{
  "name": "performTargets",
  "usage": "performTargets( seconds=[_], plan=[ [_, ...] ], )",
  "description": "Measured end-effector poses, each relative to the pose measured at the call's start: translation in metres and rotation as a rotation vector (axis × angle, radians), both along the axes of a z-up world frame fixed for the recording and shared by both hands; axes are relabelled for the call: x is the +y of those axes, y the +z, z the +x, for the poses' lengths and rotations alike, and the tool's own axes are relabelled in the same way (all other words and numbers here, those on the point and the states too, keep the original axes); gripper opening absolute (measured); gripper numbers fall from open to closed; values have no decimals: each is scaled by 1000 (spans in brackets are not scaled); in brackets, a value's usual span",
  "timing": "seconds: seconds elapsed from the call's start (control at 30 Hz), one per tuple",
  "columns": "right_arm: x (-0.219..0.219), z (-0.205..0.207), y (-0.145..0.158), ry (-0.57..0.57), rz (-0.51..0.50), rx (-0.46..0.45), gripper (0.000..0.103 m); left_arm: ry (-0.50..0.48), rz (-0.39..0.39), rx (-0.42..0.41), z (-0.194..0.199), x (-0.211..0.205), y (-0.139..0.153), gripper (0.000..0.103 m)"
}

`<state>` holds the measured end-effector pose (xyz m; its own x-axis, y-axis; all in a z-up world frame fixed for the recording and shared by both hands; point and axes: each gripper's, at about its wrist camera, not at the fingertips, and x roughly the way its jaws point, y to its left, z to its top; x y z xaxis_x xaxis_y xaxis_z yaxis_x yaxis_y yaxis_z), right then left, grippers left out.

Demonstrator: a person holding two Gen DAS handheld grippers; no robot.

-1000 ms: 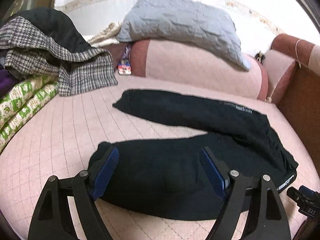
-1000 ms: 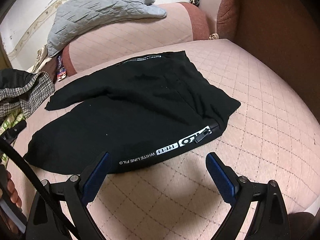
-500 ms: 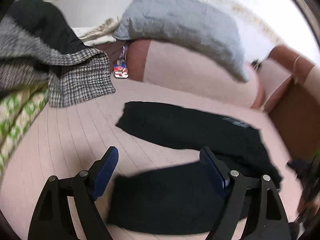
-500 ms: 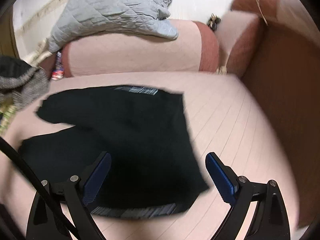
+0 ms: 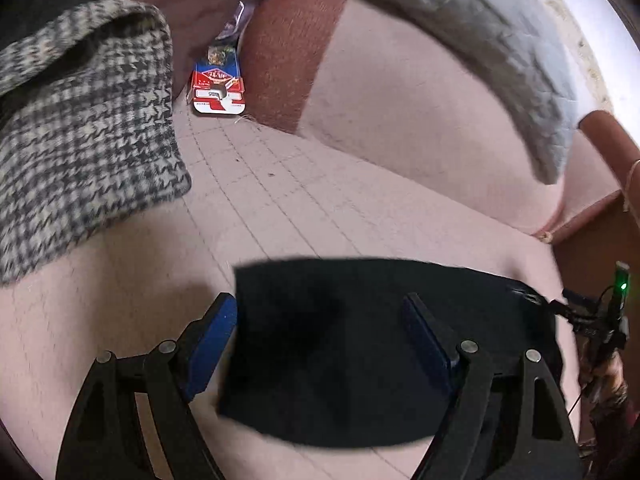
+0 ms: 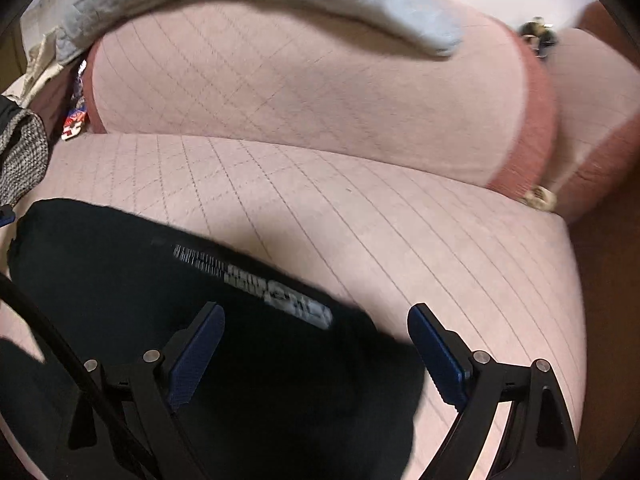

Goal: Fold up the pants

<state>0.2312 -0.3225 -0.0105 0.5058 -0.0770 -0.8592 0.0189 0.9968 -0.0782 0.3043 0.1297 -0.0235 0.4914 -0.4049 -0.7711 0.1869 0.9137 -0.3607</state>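
Black pants lie flat on the pink quilted sofa seat. In the left wrist view my left gripper hovers over the far leg's cuff end, its blue pads wide apart and touching nothing. In the right wrist view the same pants show white lettering along the leg near the waist. My right gripper stands open above that waist end, with the cloth below it and nothing pinched. The nearer parts of the pants are hidden under both grippers.
A houndstooth garment is piled at the left of the seat. A red and blue packet leans in the gap by the back cushion. A grey quilted pad drapes over the cushion. The brown armrest bounds the right side.
Both grippers have swept forward over the pants toward the back cushion and tipped downward. The far leg and waist now sit right under the open jaws. The pants have not moved.
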Motion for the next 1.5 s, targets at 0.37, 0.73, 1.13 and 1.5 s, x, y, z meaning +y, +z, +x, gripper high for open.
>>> performTargets(
  seconds=[0.37, 0.73, 1.13, 1.5],
  plan=[
    [2, 61, -48, 66, 55, 134, 101, -48, 56, 2, 29, -37, -22, 100],
    [10, 38, -25, 100, 149, 98, 15, -88, 139, -78, 20, -64, 3, 11],
    [26, -70, 39, 120, 147, 2, 2, -109, 188, -303, -85, -55, 88, 10],
    [33, -185, 37, 50, 141, 37, 68, -73, 126, -372, -217, -33, 99, 0]
  ],
)
